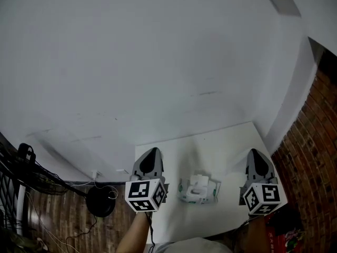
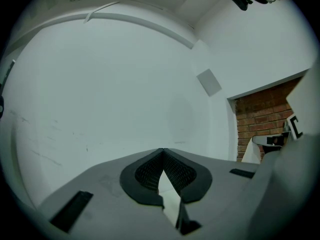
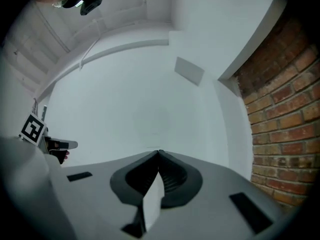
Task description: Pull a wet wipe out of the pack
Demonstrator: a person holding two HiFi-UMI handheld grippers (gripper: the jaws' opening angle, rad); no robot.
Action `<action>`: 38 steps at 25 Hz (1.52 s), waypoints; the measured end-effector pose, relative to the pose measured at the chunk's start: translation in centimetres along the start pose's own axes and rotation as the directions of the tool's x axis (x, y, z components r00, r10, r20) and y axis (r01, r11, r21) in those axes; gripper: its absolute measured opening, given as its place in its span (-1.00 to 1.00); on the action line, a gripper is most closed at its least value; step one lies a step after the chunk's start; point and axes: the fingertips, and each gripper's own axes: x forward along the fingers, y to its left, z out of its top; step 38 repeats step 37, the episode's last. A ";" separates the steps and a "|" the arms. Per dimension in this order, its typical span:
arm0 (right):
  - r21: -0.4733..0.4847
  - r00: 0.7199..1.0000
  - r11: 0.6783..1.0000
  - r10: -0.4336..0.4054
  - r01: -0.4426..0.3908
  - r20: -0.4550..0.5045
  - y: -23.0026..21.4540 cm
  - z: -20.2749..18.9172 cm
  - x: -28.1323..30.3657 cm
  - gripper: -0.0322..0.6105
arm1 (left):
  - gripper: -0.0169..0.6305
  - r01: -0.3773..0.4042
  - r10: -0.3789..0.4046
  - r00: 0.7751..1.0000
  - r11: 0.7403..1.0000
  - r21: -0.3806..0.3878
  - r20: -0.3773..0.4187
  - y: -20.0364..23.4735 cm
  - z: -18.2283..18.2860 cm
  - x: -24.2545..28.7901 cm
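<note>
The wet wipe pack (image 1: pixel 198 190), white with green print, lies on the small white table (image 1: pixel 221 146) near its front edge, and a white tuft of wipe stands up from its top. My left gripper (image 1: pixel 153 151) hovers just left of the pack, my right gripper (image 1: pixel 255 152) some way to its right. Both point toward the white wall. In the left gripper view the left gripper (image 2: pixel 161 150) has its tips touching with nothing between them. The right gripper (image 3: pixel 159 152) in its own view is the same. Neither gripper view shows the pack.
A red brick wall (image 1: pixel 311 136) stands to the right of the table. On the floor at the left are a black round base (image 1: pixel 100 201) and a tangle of cables (image 1: pixel 23 175). The white wall (image 1: pixel 158 62) fills the view ahead.
</note>
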 end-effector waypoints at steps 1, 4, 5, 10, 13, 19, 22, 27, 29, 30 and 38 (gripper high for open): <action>0.003 1.000 1.000 -0.018 0.018 0.004 -0.6 0.0 -0.3 -0.89 | -0.94 0.003 -0.003 1.000 1.000 -0.004 -0.002 -0.1 -0.2 0.1; 0.013 0.998 0.998 -0.056 0.056 -0.001 -2.1 -0.2 -1.0 -0.89 | -0.94 0.007 -0.007 1.000 1.000 -0.020 -0.016 -0.3 -1.0 0.4; 0.018 0.998 0.998 -0.065 0.065 -0.006 -2.5 -0.3 -1.1 -0.89 | -0.94 0.006 -0.007 1.000 1.000 -0.024 -0.021 -0.3 -1.3 0.5; 0.018 0.995 0.996 -0.092 0.093 -0.027 -3.8 -0.7 -1.5 -0.89 | -0.94 0.002 -0.004 0.999 0.999 -0.046 -0.032 -0.5 -2.1 0.7; 0.007 0.993 0.994 -0.105 0.105 -0.060 -4.1 -1.1 -1.5 -0.90 | -0.94 0.001 -0.002 0.999 0.999 -0.052 -0.034 -0.5 -2.2 0.7; 0.052 0.992 0.993 -0.105 0.108 -0.064 -4.3 -1.3 -1.7 -0.90 | -0.94 -0.004 0.002 0.999 0.998 -0.056 -0.039 -0.3 -2.5 0.5; 0.054 0.993 0.993 -0.105 0.108 -0.061 -4.2 -1.1 -1.9 -0.90 | -0.94 -0.005 0.002 0.999 0.998 -0.060 -0.042 -0.2 -2.6 0.3; 0.049 0.993 0.993 -0.101 0.104 -0.057 -4.0 -0.9 -2.4 -0.90 | -0.94 -0.003 0.000 0.999 0.998 -0.069 -0.044 -0.2 -2.7 0.0; 0.049 0.994 0.994 -0.098 0.101 -0.053 -3.9 -0.7 -2.7 -0.90 | -0.94 0.000 -0.003 0.999 0.997 -0.071 -0.043 -0.3 -2.7 -0.1; 0.049 0.994 0.994 -0.096 0.099 -0.051 -3.8 -0.7 -2.8 -0.90 | -0.94 0.002 -0.005 0.999 0.997 -0.073 -0.042 -0.4 -2.8 -0.2; 0.053 0.994 0.993 -0.099 0.102 -0.055 -3.5 -0.9 -3.9 -0.90 | -0.94 0.010 -0.015 0.998 0.997 -0.077 -0.058 -0.8 -3.4 -1.2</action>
